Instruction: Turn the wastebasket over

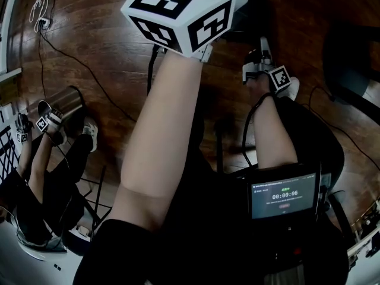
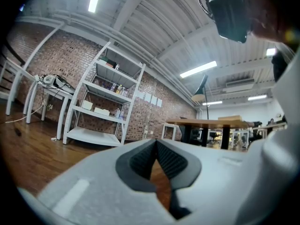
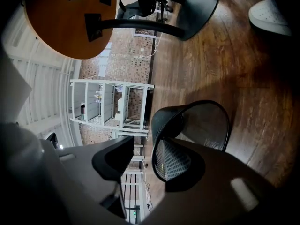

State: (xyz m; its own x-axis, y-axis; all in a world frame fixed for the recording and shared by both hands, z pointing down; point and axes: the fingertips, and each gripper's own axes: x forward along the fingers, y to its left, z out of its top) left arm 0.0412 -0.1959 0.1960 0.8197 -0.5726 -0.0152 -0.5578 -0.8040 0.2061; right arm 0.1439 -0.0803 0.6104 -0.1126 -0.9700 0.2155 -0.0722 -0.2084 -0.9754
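A black mesh wastebasket (image 3: 199, 128) lies on its side on the wooden floor, its open mouth turned toward my right gripper (image 3: 143, 146). That gripper is open, and the basket's near rim sits just beyond the tips, against the right-hand jaw, with no pad pressing on it. In the head view the right gripper (image 1: 259, 55) is low over the floor and points away from me. The left gripper (image 1: 178, 10) is raised close to the camera, its marker cube covering the floor behind it. In the left gripper view its pads (image 2: 156, 144) meet at the tips with nothing between them.
Another person with grippers (image 1: 47, 120) stands at the left beside a metal bin (image 1: 65, 100). Cables (image 1: 77, 64) run over the floor. A round table on a black base (image 3: 61, 18), white shelving (image 3: 108, 102) and a white shoe (image 3: 276, 13) lie beyond the basket.
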